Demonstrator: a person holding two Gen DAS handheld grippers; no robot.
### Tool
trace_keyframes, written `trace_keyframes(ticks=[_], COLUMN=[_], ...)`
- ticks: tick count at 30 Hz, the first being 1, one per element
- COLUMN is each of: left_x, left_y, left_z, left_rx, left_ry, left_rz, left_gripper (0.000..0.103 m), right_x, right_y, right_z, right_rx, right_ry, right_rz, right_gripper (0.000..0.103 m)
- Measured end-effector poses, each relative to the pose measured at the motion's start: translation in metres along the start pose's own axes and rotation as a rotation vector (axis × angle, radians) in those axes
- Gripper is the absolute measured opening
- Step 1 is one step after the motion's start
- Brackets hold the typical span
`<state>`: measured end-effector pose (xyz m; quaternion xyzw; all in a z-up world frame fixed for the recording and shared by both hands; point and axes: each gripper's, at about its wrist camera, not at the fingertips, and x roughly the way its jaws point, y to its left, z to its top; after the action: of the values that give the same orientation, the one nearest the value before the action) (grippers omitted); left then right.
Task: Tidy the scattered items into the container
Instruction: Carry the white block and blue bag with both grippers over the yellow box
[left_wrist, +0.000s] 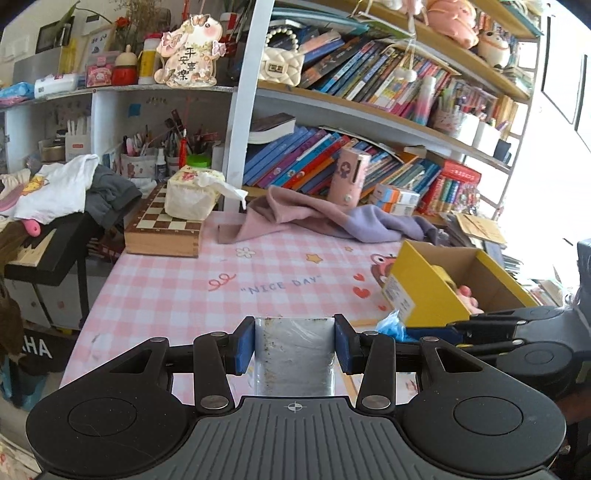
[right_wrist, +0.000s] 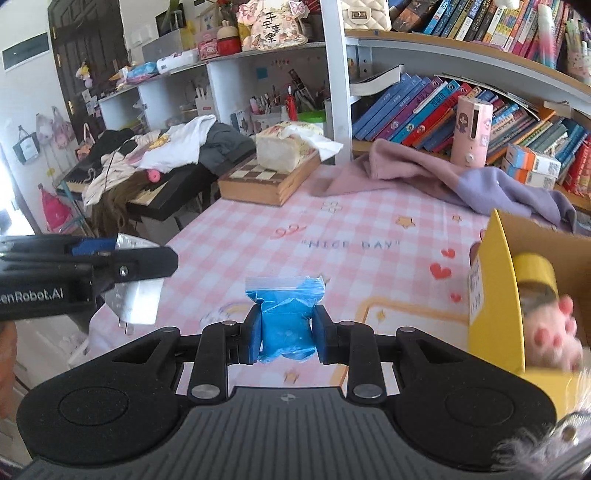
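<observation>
Tape roll (right_wrist: 533, 273) and pink plush (right_wrist: 550, 332) already lie in the yellow box (right_wrist: 495, 295). We carry over the worktop (left_wrist: 177, 295) a silver packet (left_wrist: 294, 354) clamped in the left tongs (left_wrist: 294, 343) and a blue bag (right_wrist: 286, 314) clamped in the right tongs (right_wrist: 288, 338), beside the box, both not yet inside.

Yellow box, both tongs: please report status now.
Left tongs shut on silver pouch. Right tongs shut on blue bag. Yellow box open, path clear.
</observation>
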<state>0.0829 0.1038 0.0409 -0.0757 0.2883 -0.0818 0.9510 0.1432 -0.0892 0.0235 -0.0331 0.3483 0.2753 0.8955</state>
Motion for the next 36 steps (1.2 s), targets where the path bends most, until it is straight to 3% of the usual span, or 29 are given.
trace_keyframes(ticks=[15, 36], left_x=[-0.054, -0.030], left_y=[-0.032, -0.118], left_z=[-0.053, -0.065], left_rx=[-0.010, 0.140], left_ry=[0.038, 0.123], left_rz=[-0.108, -0.395], left_gripper=[0.042, 0.042], right_x=[-0.073, -0.145], right_y=[0.025, -0.018], right_z=[-0.070, -0.129], right_rx=[0.012, 0.206], right_ry=[-0.003, 0.018], right_rz=[-0.098, -0.347], right_gripper=[0.026, 0.026])
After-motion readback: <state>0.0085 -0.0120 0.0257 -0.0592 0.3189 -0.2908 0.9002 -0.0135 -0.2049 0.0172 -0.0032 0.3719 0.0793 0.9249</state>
